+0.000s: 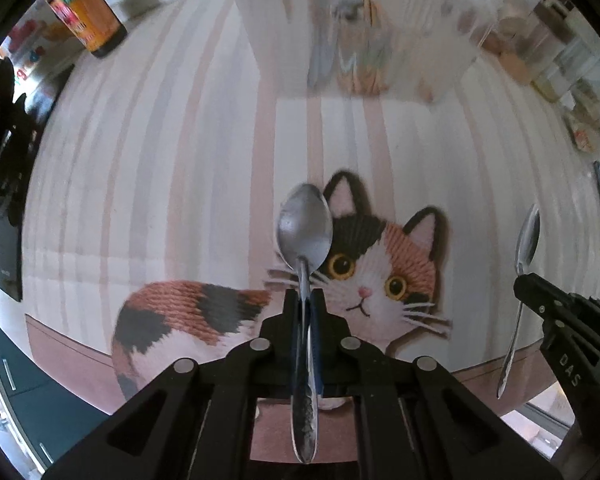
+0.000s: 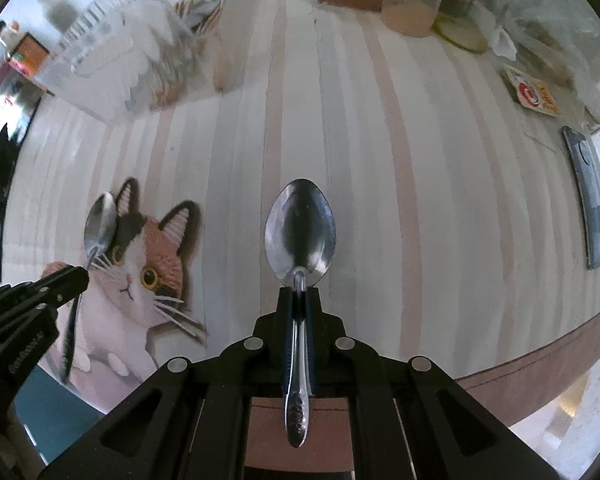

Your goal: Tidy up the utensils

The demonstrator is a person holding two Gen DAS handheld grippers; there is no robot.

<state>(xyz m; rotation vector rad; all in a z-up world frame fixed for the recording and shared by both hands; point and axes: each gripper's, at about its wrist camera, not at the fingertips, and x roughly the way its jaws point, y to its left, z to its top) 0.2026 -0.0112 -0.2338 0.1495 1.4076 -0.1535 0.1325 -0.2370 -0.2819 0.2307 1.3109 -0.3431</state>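
- My left hand-held gripper (image 1: 306, 300) pinches a silver metal teaspoon (image 1: 305, 232) by the neck, its bowl raised over the calico cat picture (image 1: 364, 272) printed on the striped cloth that covers the desk (image 1: 160, 160); the handle runs back between the pressed-together fingers.
- My right hand-held gripper (image 2: 299, 294) is clamped on a second silver metal spoon (image 2: 300, 228), bowl forward, held above the bare pink-and-white stripes to the right of the cat picture.
- Each gripper shows at the edge of the other's view, both spoons lifted off the cloth.
- Beyond the cat picture, at the far side of the desk, stands a clear plastic utensil holder (image 1: 352, 40), blurred; utensils show through its wall, though I cannot tell which kinds.
- Far left of the cat picture stands an orange-labelled dark bottle (image 1: 88, 16).
- Well to the right of the cat picture lies a flat dark grey device (image 2: 588, 196) near the desk's edge.
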